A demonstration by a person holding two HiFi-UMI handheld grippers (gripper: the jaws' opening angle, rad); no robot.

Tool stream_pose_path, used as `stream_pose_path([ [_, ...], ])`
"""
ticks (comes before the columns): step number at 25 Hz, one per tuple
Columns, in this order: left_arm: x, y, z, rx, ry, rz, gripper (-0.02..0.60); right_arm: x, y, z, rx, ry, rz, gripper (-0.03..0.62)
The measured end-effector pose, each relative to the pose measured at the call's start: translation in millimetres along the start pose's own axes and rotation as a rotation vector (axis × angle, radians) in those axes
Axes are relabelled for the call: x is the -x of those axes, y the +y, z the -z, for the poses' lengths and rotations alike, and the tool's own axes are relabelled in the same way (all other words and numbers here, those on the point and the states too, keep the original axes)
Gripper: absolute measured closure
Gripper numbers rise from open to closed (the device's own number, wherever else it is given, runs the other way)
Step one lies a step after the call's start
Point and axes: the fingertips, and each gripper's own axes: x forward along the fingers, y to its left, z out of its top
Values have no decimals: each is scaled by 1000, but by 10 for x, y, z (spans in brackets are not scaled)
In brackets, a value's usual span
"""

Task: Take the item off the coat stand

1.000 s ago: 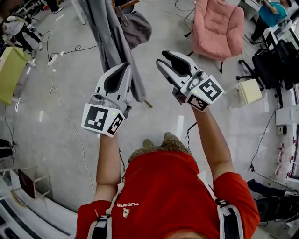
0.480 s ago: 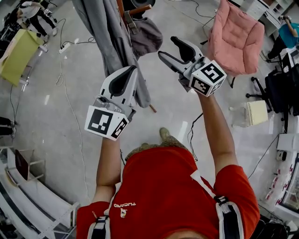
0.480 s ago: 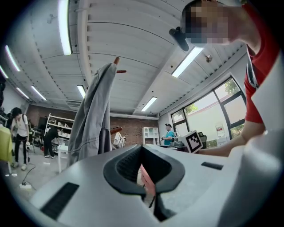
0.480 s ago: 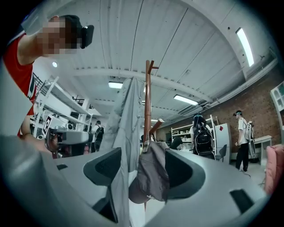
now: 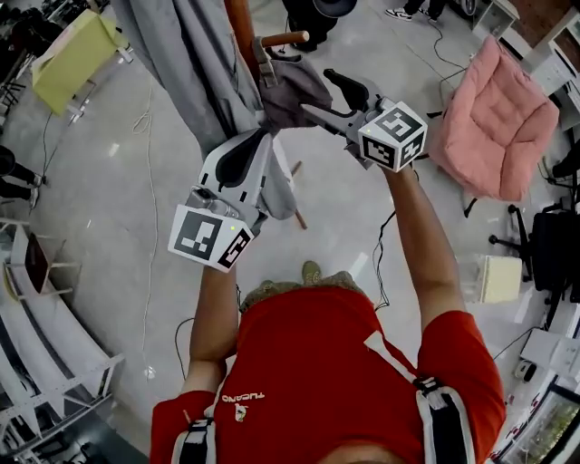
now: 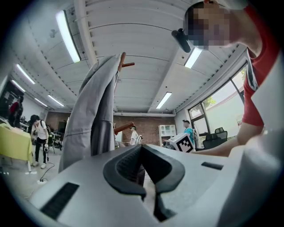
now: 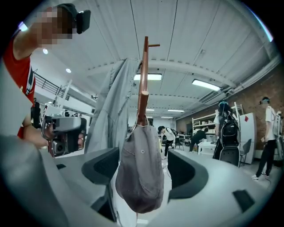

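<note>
Lifted nearer the coat stand (image 5: 243, 27), right gripper (image 5: 317, 92) is opening fingers (image 7: 188, 173) around the cap (image 7: 140, 177).

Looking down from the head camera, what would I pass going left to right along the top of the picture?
Yellow-green table → long grey coat → brown wooden stand pole → grey fabric cap → pink padded chair.

Coat stand (image 5: 241, 27) with cap (image 5: 292, 91), grey coat (image 5: 186, 63)
</note>
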Motion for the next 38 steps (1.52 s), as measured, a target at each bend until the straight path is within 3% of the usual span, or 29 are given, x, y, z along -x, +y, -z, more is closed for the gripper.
stream_pose_path([
  [7, 15, 41, 50, -27, 49, -60, 572, -391, -7, 11, 11, 14, -151, 264],
  [11, 35, 95, 40, -35, 50, -68, 572, -496, 52, -2, 26, 3, -180, 282],
  [14, 30, 101, 39, -41, 55, -57, 572, -504, 57, -22, 66, -16, -156, 506],
  [16, 36, 102, 26, -45, 56, -47, 572, -492, 45, -62, 92, -32, -123, 563],
  [25, 181, 106, 40, -26, 44, -1, 572, -314, 182, -413, 152, -125, -21, 568],
  [38, 108, -68, -139, -24, 0, 96, 572, 325, 241, -837, 200, -149, 105, 566],
])
